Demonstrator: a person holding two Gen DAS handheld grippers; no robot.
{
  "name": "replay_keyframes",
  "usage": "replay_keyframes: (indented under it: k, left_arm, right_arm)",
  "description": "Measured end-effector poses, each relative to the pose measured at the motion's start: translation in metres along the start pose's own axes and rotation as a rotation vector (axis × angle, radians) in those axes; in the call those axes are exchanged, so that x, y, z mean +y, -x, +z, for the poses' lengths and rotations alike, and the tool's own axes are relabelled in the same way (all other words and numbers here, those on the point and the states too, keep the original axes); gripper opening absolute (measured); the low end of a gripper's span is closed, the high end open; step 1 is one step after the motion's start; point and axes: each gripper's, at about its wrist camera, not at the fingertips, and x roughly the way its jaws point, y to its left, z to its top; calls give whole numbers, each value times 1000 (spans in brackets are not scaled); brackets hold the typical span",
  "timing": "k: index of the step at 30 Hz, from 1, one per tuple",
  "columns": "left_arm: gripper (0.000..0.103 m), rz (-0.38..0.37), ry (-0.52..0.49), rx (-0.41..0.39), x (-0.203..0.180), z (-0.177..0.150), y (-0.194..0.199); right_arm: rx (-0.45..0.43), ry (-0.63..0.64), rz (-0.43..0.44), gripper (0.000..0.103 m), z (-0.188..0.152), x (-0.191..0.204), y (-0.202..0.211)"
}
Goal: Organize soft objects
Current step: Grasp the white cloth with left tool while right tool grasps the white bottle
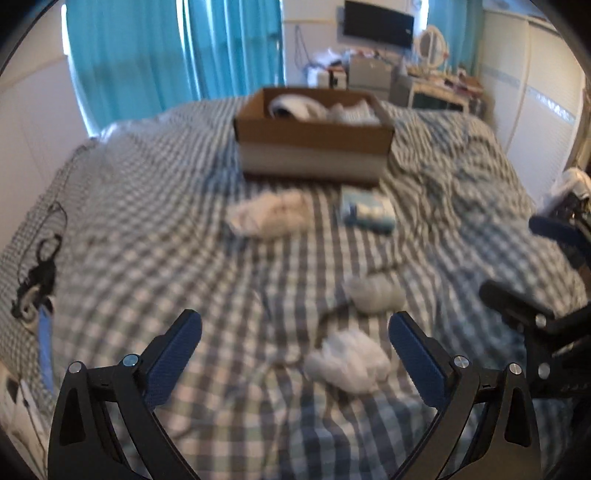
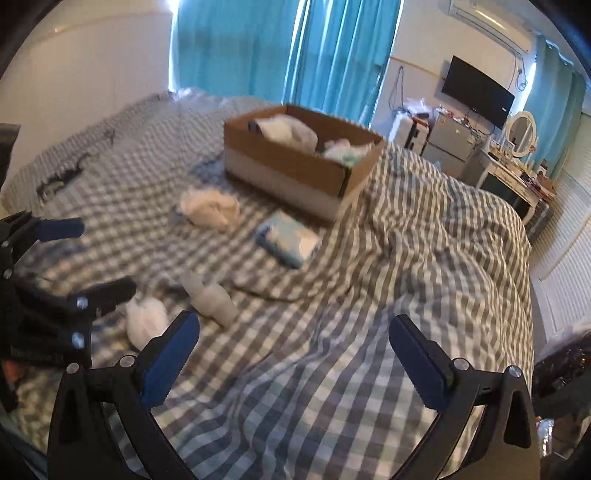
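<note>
Left gripper (image 1: 294, 325): jaws spread wide, nothing between them, held above the checked bed cover (image 1: 155, 229). Just ahead of its right finger lies a small white bundle (image 1: 349, 363); a little farther on, a greyish rolled bundle (image 1: 375, 297), which looks like socks, though blur leaves that uncertain.

Right gripper (image 2: 293, 326): jaws likewise wide apart and holding nothing, over a rumpled part of the cover. From this view the left gripper shows at the left edge, with the small white bundle (image 2: 146, 321) just under its near finger and the greyish rolled bundle (image 2: 212, 299) beside it.

Mid-bed: a crumpled white cloth (image 1: 271, 218) and, to its right, a flat light-blue packet (image 1: 367, 212), the two apart from each other.

Beyond them a cardboard box (image 1: 314, 142) sits on the bed, open at the top, with white soft items inside at both ends.

Background: turquoise curtains (image 1: 173, 48), a wall-mounted dark screen (image 1: 378, 22), and a cluttered dresser with a round mirror (image 2: 522, 131).
</note>
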Motion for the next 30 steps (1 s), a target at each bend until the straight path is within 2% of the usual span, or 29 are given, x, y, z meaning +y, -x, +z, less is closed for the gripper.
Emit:
replay_keyframes:
  k: [4, 6, 9, 13, 16, 20, 24, 27, 30]
  left_arm:
    - [100, -22, -25, 56, -10, -16, -18]
    - [94, -42, -50, 81, -17, -21, -24]
    - [77, -70, -83, 102, -24, -26, -31]
    - [40, -115, -102, 158, -30, -32, -43]
    - [29, -135, -117, 153, -32, -33, -39]
    - [29, -155, -113, 112, -26, -26, -19]
    - [29, -138, -70, 47, -8, -4, -1]
    - [29, -121, -49, 20, 9, 14, 2]
    - [29, -98, -45, 36, 21, 25, -9]
  right_arm:
    - [31, -56, 3, 103, -3, -12, -10]
    - [37, -81, 14, 103, -4, -16, -12]
    - [44, -97, 12, 103, -6, -18, -14]
    - [47, -94, 8, 103, -7, -17, -14]
    - [50, -98, 13, 103, -7, -17, -14]
    - [39, -87, 32, 103, -4, -14, -11]
    - [47, -47, 46, 103, 4, -4, -13]
    - [56, -6, 85, 103, 12, 9, -20]
    - [83, 24, 122, 103, 19, 22, -34]
